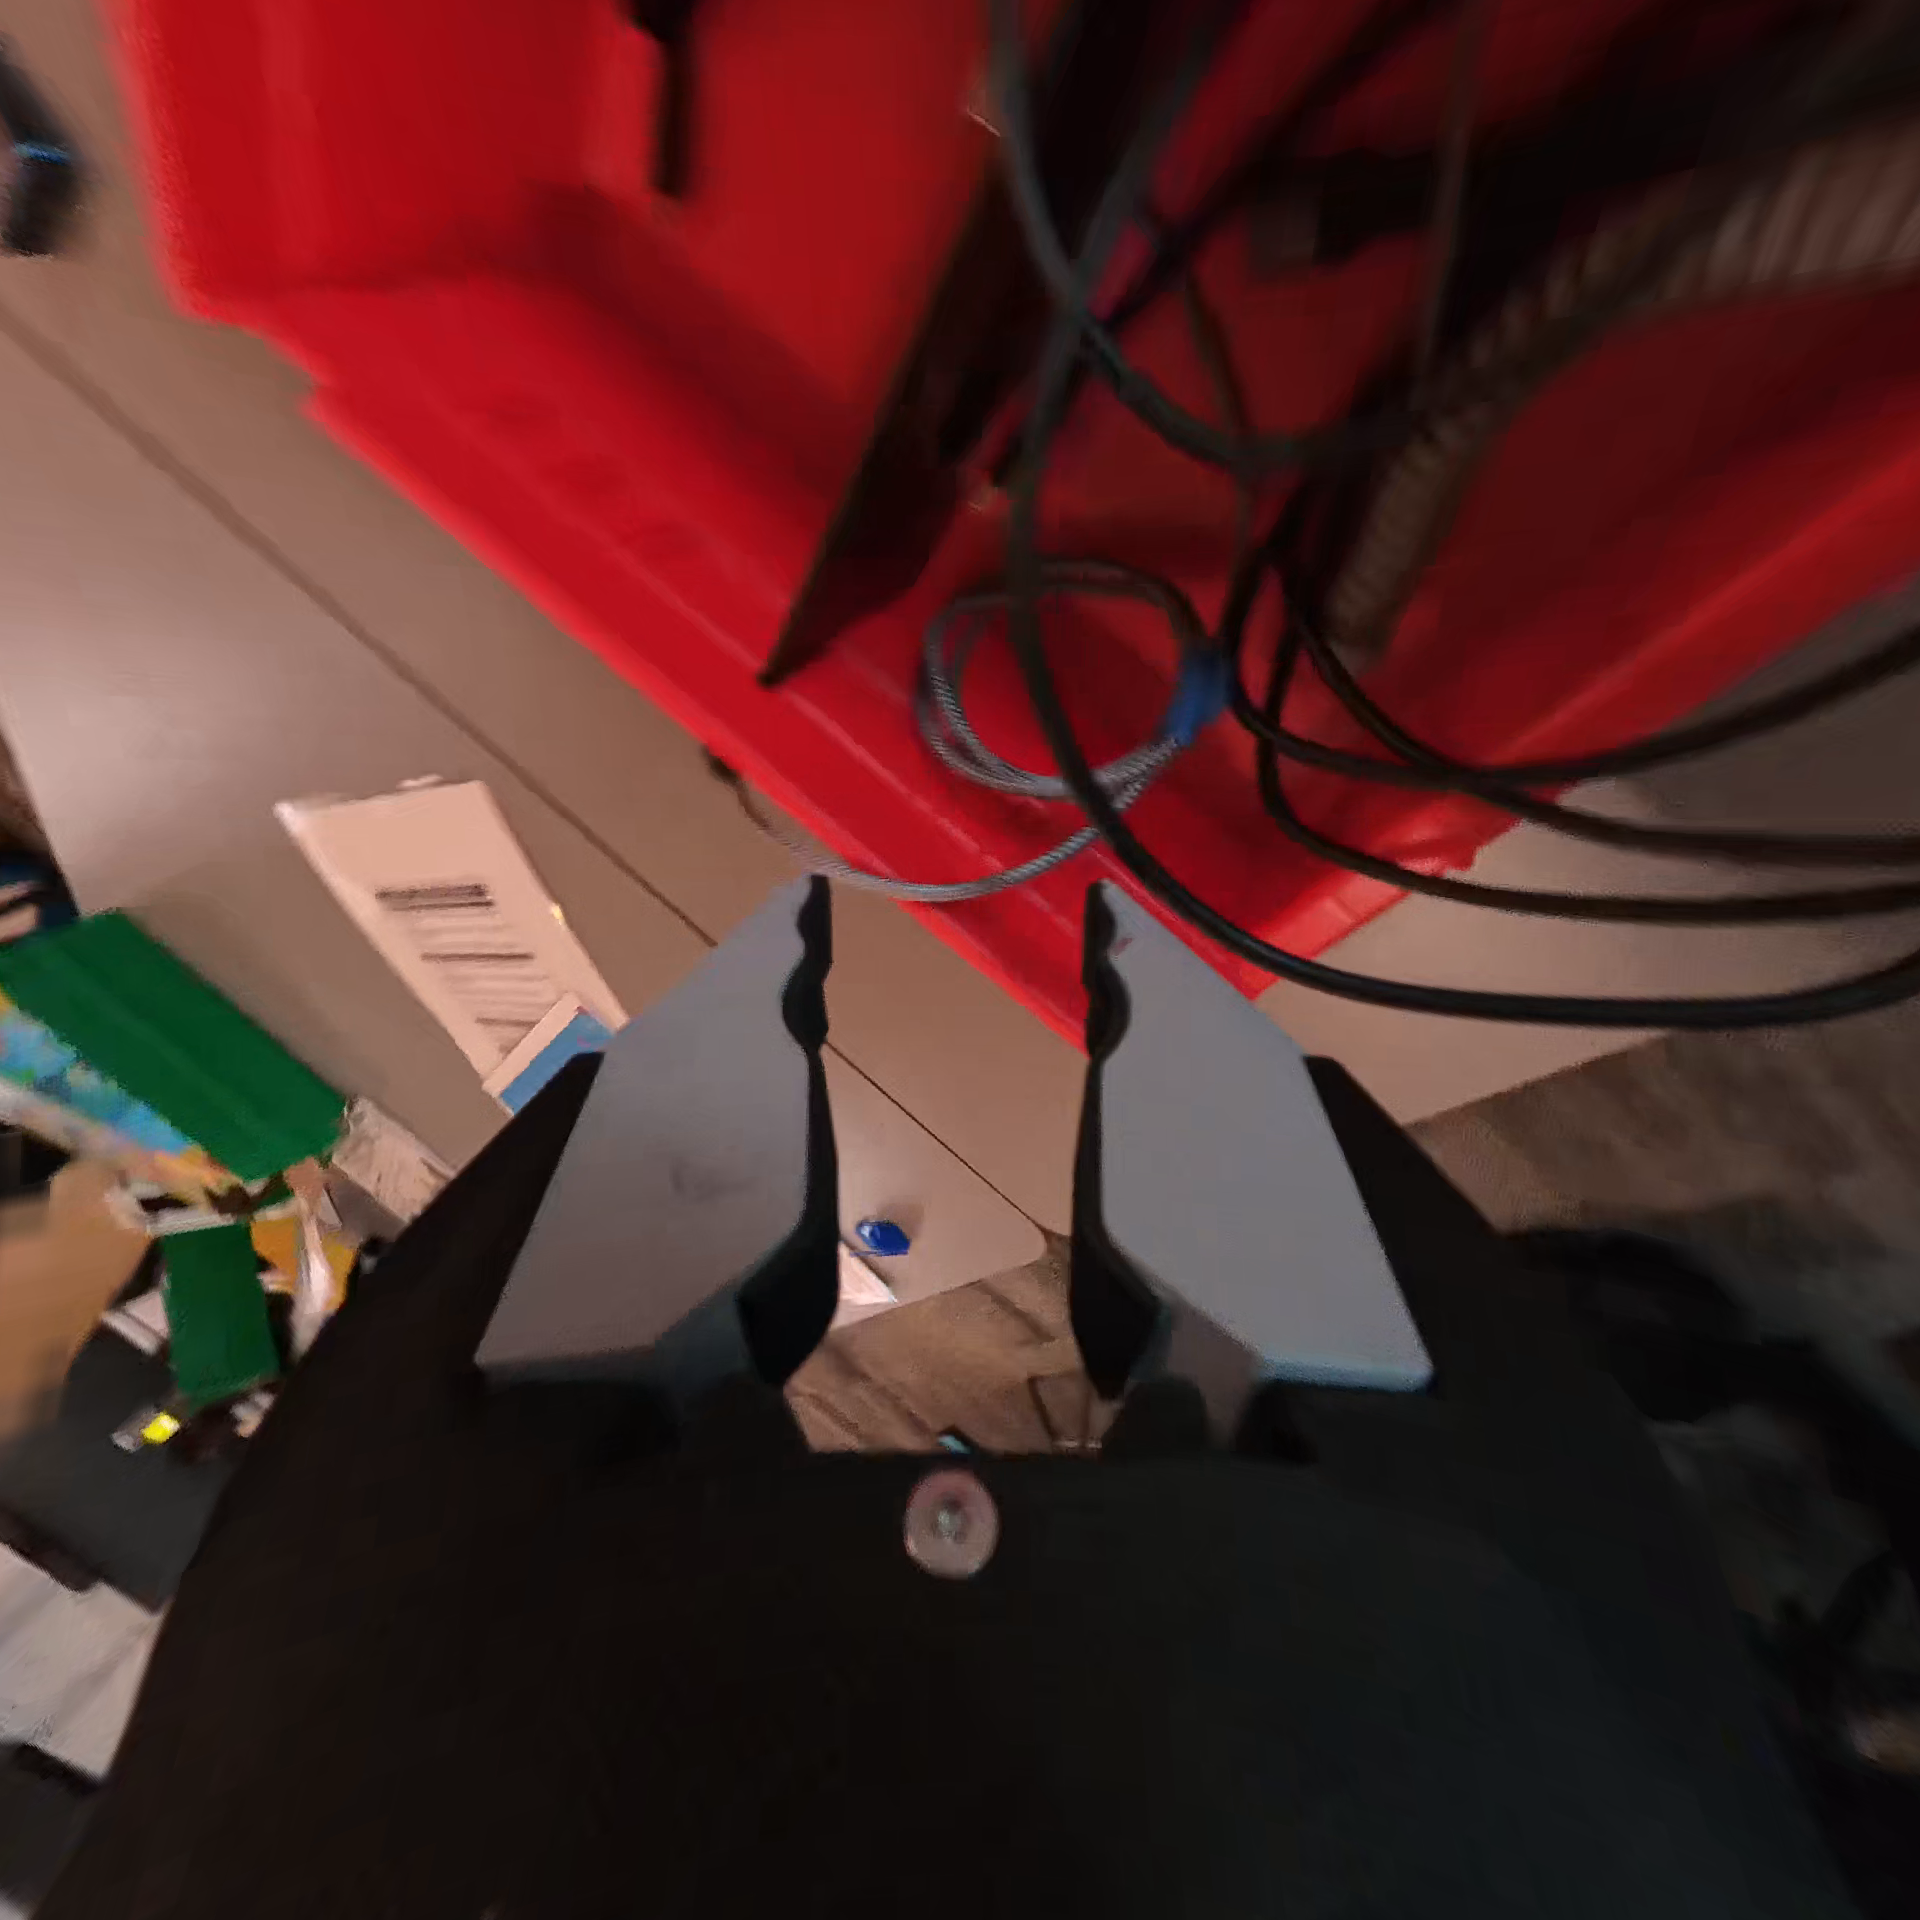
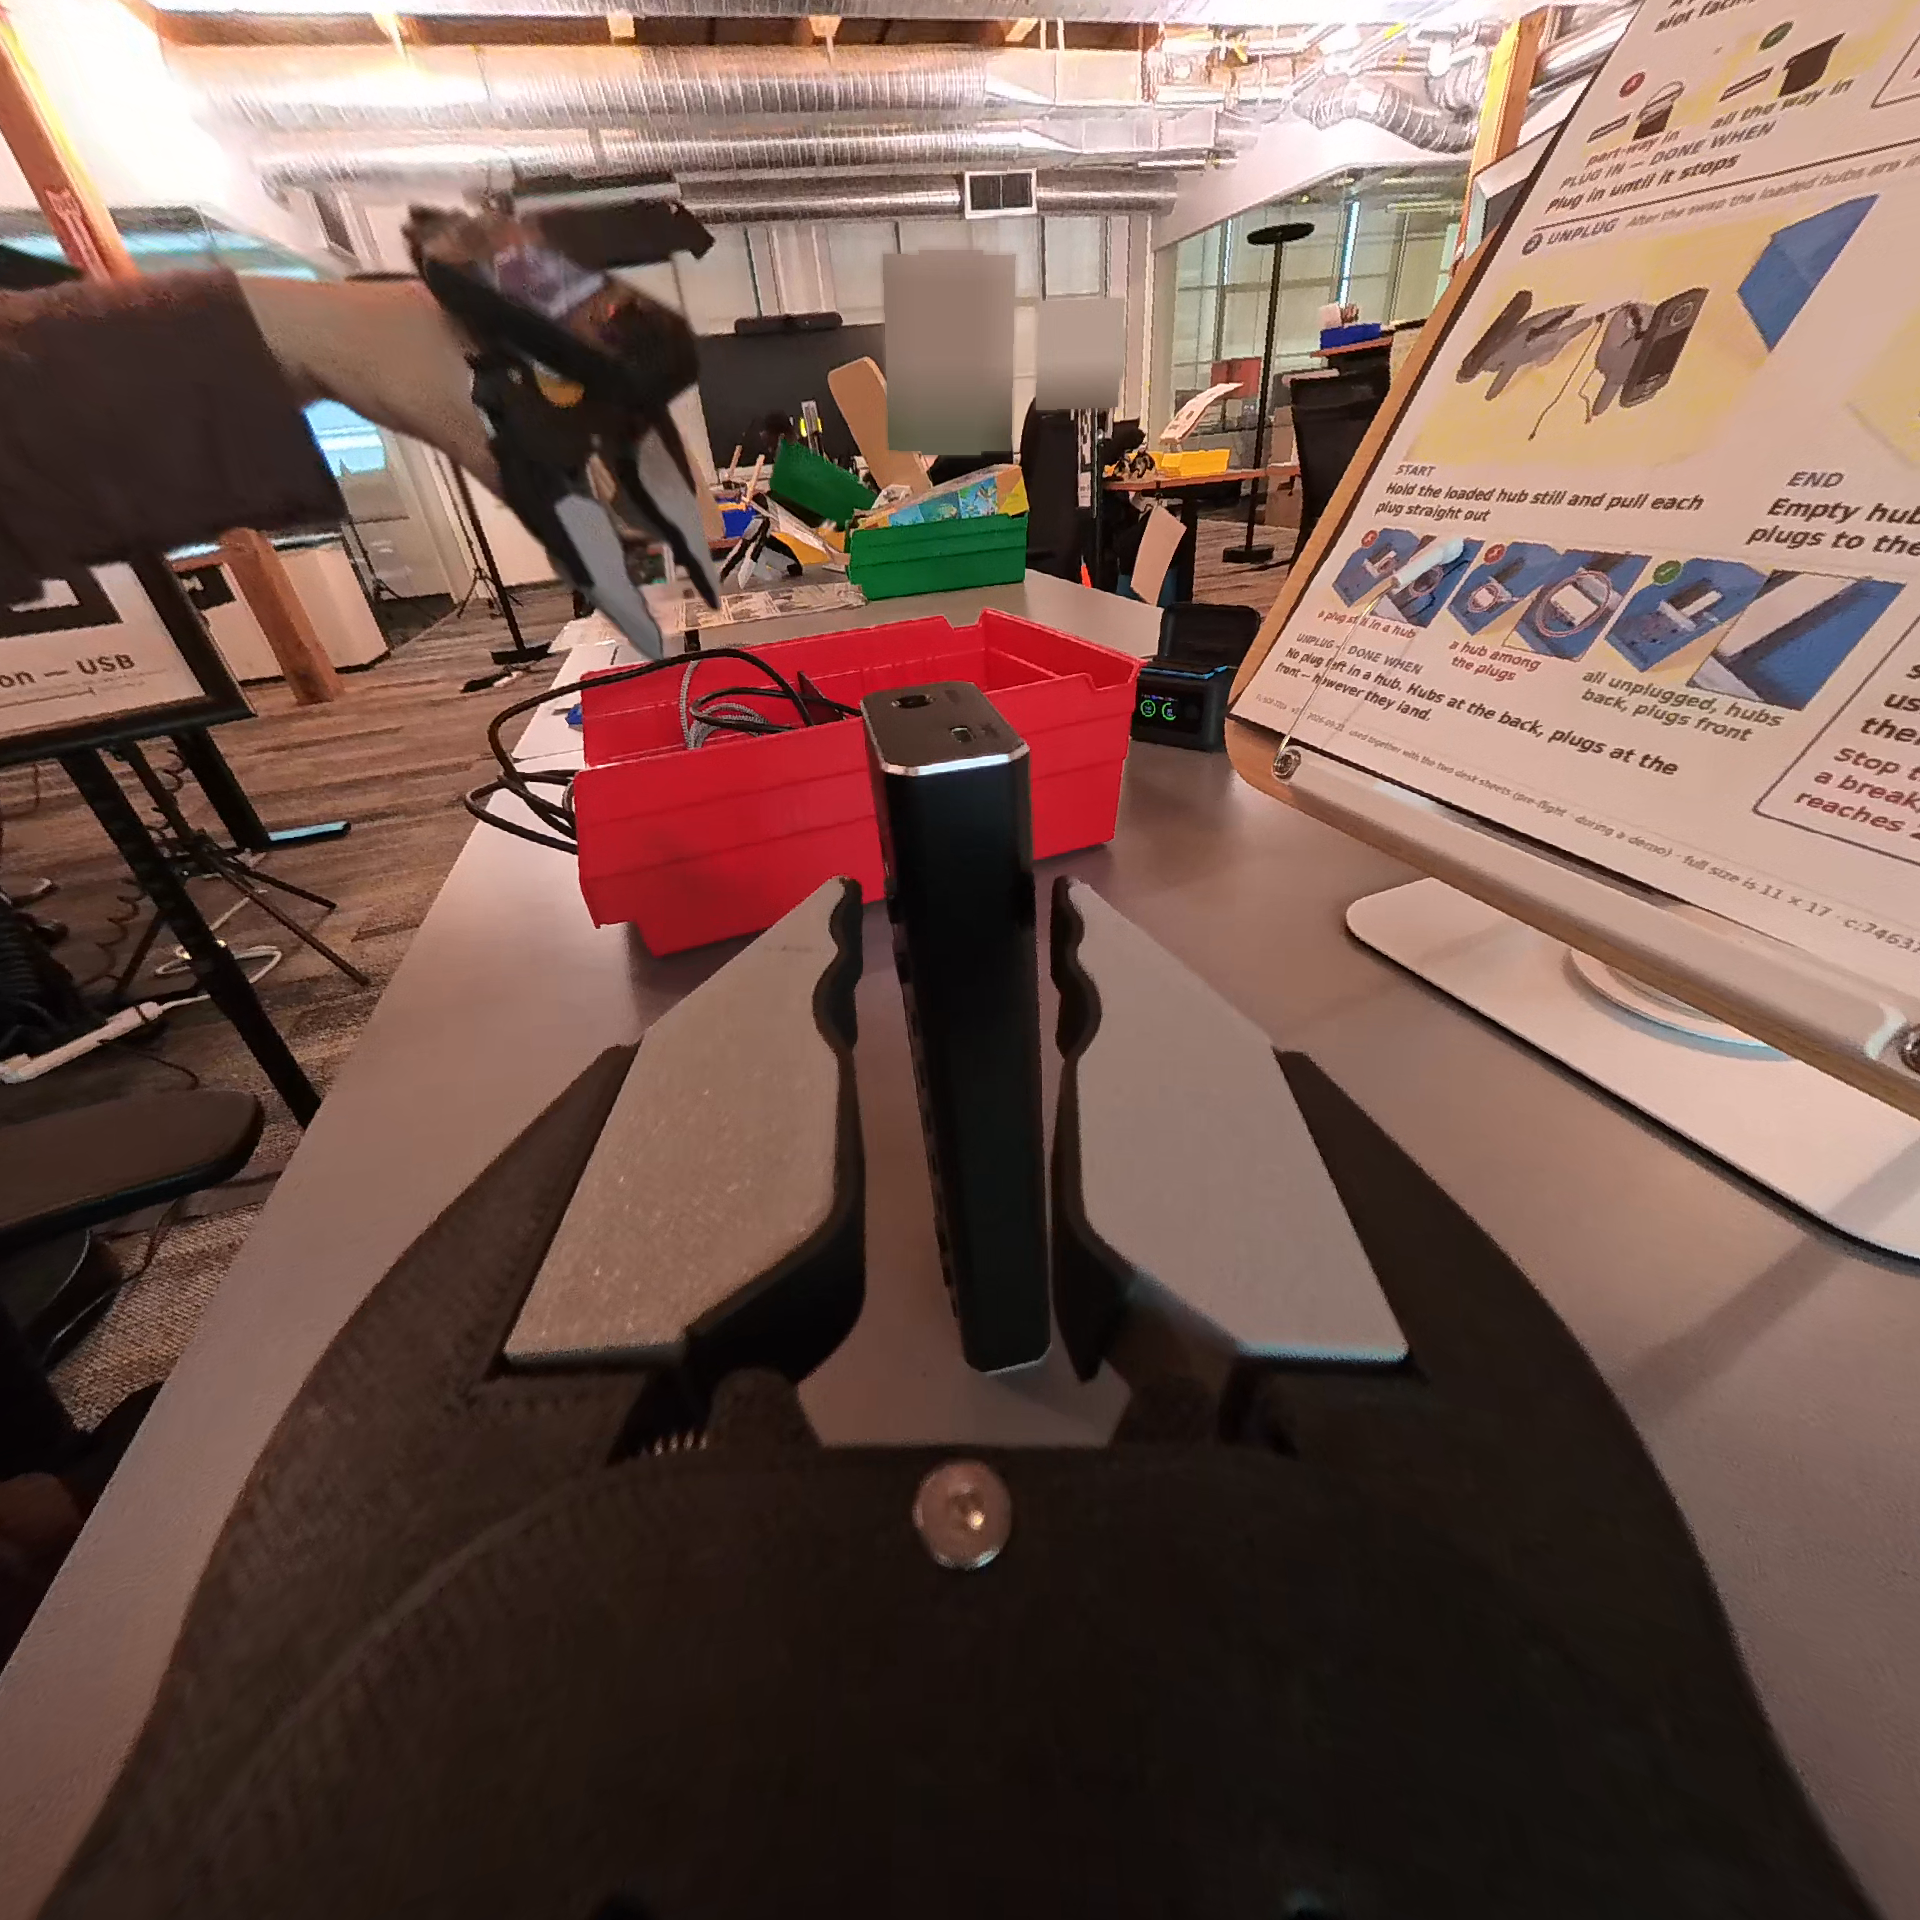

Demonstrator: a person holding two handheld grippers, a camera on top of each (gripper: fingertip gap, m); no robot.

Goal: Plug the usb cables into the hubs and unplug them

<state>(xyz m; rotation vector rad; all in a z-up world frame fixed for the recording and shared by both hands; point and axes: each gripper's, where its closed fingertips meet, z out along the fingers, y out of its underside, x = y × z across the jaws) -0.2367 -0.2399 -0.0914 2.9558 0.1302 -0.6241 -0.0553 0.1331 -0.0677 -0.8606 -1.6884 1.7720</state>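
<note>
Between the two grey fingers of the right gripper stands a black USB hub with a silver rim at its far end, where two small ports face up and away. The jaws flank it closely on both sides; whether the pads actually press on it cannot be told for certain, though the hub sits lifted off the grey bench along their line.

Just beyond the hub lies a red plastic bin with a divider inside. Black cables spill over the bin's left wall and down off the bench edge, and a grey braided cable is coiled in the bin, bound with a blue tie. A dark flat piece lies inside the bin, too blurred to name.

Above the bin's left end hangs the left gripper, held by a person's dark-sleeved arm, its jaws parted and empty, pointing down at the cables.

Right of the bin sit a small black device with green lit rings and a tilted instruction board on a white stand, printed with photos and text. Behind the bin stand green bins; left of it, a framed sign on a tripod bears printed lettering.
</note>
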